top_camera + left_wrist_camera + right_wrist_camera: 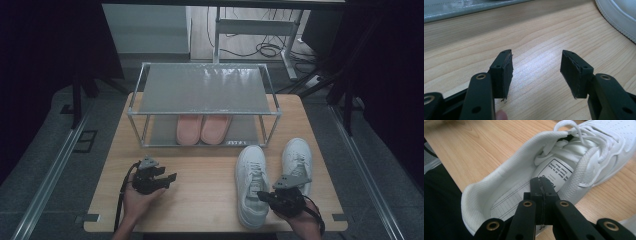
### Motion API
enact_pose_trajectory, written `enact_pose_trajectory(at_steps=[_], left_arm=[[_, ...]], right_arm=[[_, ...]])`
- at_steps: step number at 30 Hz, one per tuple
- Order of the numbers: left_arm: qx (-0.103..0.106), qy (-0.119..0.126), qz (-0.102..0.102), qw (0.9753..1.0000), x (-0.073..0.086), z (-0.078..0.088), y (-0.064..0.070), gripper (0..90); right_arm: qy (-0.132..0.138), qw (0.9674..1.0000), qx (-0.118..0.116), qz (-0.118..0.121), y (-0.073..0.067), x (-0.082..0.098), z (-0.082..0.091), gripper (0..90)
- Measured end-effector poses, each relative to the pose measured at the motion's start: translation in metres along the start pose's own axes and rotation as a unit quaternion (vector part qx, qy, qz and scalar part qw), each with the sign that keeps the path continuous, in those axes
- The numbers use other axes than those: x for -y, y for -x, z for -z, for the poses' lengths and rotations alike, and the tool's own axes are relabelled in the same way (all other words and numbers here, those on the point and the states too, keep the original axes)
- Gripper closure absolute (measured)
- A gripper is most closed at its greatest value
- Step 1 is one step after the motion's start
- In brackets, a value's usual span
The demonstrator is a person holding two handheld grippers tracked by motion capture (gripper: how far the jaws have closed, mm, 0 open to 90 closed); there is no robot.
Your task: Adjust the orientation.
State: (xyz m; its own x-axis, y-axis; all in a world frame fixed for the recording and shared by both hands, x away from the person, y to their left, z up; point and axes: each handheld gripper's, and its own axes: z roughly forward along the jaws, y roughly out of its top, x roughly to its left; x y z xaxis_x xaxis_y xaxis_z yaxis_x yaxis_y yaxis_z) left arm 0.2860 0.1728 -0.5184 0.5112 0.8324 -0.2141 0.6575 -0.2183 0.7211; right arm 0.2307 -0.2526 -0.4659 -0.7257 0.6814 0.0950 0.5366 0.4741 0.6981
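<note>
Scene: a light wooden table [200,190] with a metal two-tier shoe rack [202,102] at its far side.
Shoe: the nearer white lace-up sneaker [251,185] lies front right, long axis toward the rack, heel nearest the person.
Right gripper [540,186]: jaws pressed together, empty, poised over the heel opening.
Left gripper [536,72]: spread, empty, well to the shoe's left.
Nearer hand: right.

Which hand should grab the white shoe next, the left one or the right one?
Probably the right. The right gripper hangs over the near white sneaker, jaws shut above its opening. The left gripper sits apart on bare table, jaws open.
</note>
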Motion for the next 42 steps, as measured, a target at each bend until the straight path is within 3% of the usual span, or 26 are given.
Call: enact_pose_trajectory(at_steps=[7,12,17,21,24,30,42], left_arm=[[0.002,0.000,0.003,1.0000,0.000,-0.001,0.000,43.9],[0.000,0.000,0.001,1.0000,-0.001,0.000,0.001,43.9],[0.001,0.002,-0.003,1.0000,-0.002,0.001,0.004,43.8],[0.000,0.003,-0.003,1.0000,-0.003,0.001,0.002,43.8],[0.001,0.003,0.000,1.0000,-0.003,0.002,0.001,43.9],[0.000,0.006,-0.003,1.0000,-0.003,0.004,0.002,43.9],[0.001,0.006,-0.004,1.0000,-0.003,0.004,0.003,43.9]], right_arm=[[0.028,0.9996,-0.003,0.008,0.000,-0.005,0.009,89.9],[0.053,0.9983,0.022,0.007,0.007,-0.016,0.023,89.9],[0.051,0.9975,0.049,-0.006,0.025,-0.026,0.025,89.9],[0.031,0.9970,0.068,-0.017,0.040,-0.031,0.020,89.9],[0.018,0.9970,0.073,-0.017,0.044,-0.032,0.014,89.9],[-0.013,0.9965,0.082,-0.003,0.039,-0.031,0.003,89.9],[-0.064,0.9908,0.118,0.018,0.033,-0.035,-0.010,90.0]])
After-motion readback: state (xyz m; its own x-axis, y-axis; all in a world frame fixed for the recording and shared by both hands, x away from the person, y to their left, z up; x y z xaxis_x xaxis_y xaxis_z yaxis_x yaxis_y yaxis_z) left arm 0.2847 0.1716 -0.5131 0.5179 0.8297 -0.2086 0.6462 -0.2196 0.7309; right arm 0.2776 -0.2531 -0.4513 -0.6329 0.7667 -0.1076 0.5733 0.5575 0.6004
